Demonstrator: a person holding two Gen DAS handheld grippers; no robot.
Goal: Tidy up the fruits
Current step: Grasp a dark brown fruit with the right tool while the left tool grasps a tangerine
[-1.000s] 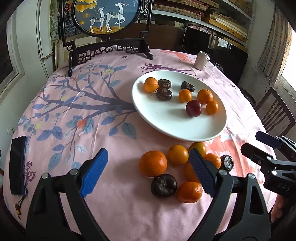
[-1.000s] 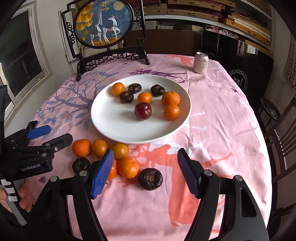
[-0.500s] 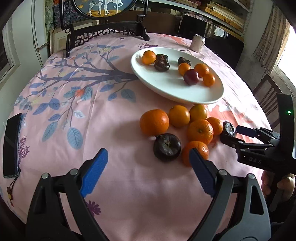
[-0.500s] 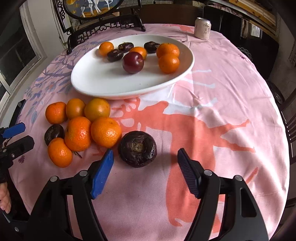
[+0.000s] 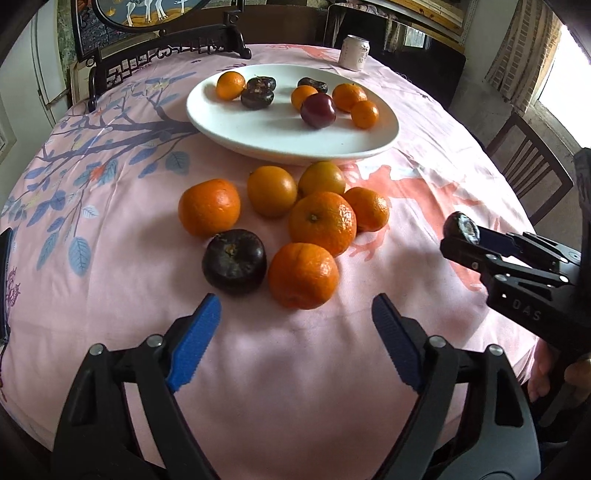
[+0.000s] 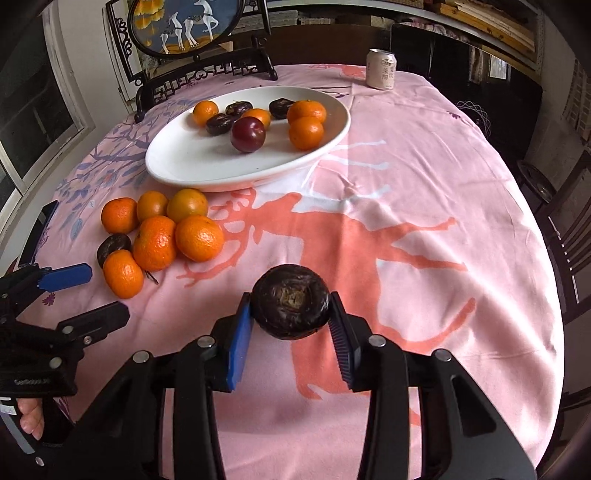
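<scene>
My right gripper (image 6: 291, 325) is shut on a dark wrinkled fruit (image 6: 290, 301) and holds it above the pink cloth; it shows in the left wrist view (image 5: 461, 227) too. My left gripper (image 5: 295, 332) is open and empty, just short of a loose dark fruit (image 5: 234, 261) and an orange (image 5: 303, 275) at the front of a pile of several oranges (image 5: 322, 221). The white plate (image 5: 280, 136) behind the pile holds several oranges, dark fruits and a red plum (image 5: 317, 110).
A drink can (image 6: 381, 69) stands at the far edge of the round table. A framed deer ornament on a black stand (image 6: 184, 26) is at the back left. A dark phone (image 5: 4, 284) lies at the left edge. Chairs (image 6: 569, 229) stand to the right.
My right gripper closed on the dark fruit and lifted it off the cloth. My left gripper moved closer to the pile and stayed open.
</scene>
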